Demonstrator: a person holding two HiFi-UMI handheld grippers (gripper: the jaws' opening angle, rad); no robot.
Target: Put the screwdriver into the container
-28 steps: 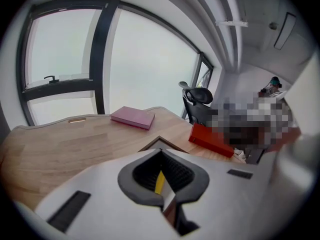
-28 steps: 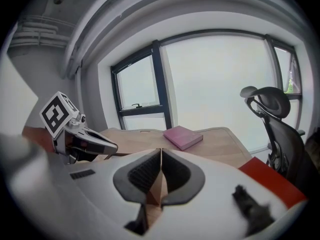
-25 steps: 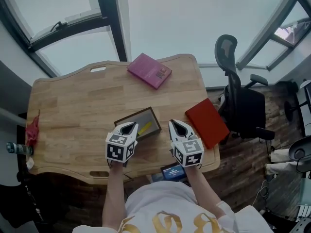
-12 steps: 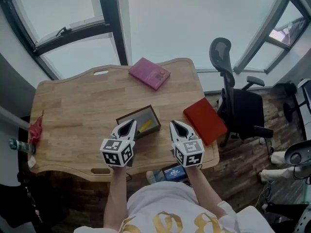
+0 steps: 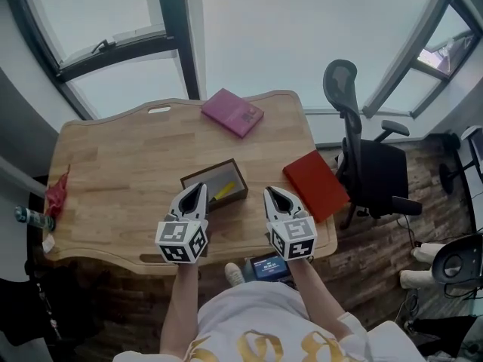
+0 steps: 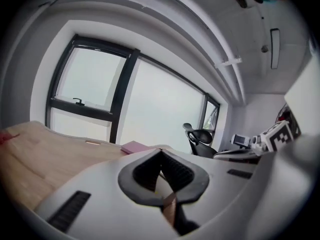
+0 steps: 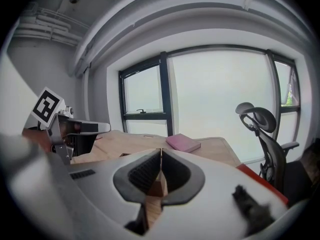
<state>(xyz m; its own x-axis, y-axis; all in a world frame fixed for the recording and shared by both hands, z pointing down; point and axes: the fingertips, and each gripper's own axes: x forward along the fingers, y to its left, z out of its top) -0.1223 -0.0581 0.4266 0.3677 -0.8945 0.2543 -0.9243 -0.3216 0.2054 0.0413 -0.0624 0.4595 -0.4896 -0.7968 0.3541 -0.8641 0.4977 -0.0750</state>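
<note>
In the head view a dark brown open container (image 5: 198, 180) stands on the wooden table (image 5: 113, 172). The yellow-handled screwdriver (image 5: 223, 191) lies inside it. My left gripper (image 5: 197, 188) hovers at the container's near left edge, jaws shut and empty. My right gripper (image 5: 269, 193) hangs to the right of the container, apart from it, also shut with nothing between the pads. In the left gripper view the shut left gripper (image 6: 161, 152) points level over the table. The right gripper view shows the right gripper (image 7: 161, 152) shut too, with the left gripper's marker cube (image 7: 47, 106) at the left.
A pink book (image 5: 232, 112) lies at the table's far edge and a red book (image 5: 316, 185) at its right edge. A red scrap (image 5: 54, 194) and a bottle (image 5: 30, 219) are at the left end. A black office chair (image 5: 362, 157) stands to the right. A phone (image 5: 266, 266) sits below the near edge.
My left gripper has lifted and drawn back a little from the container, tilting up toward level. The right gripper shifted slightly. The screwdriver stays in the container.
</note>
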